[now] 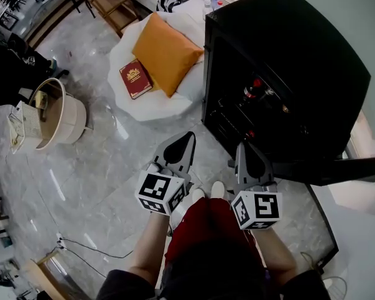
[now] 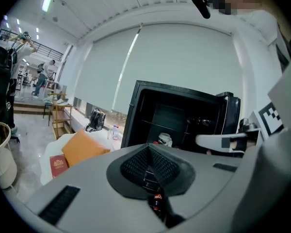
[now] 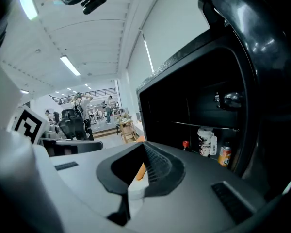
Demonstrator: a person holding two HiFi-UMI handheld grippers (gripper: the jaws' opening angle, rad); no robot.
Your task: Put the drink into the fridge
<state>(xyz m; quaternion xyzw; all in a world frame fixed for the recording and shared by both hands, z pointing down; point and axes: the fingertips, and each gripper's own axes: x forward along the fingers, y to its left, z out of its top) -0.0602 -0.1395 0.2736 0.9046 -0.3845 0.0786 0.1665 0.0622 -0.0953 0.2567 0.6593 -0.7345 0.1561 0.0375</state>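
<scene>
Left gripper (image 1: 188, 137) and right gripper (image 1: 244, 147) sit closed, empty. The orange can (image 3: 225, 155) in the fridge (image 1: 312, 55) seems light, slick, dentable; grasp mid-body.

Counted in the room were two tools, a left tool (image 1: 186, 141) and a right tool (image 1: 245, 149), one black fridge (image 1: 287, 55), one orange cushion (image 1: 165, 52), one red book (image 1: 135, 79), one white basket (image 1: 62, 114) and one orange can (image 3: 224, 155).
</scene>
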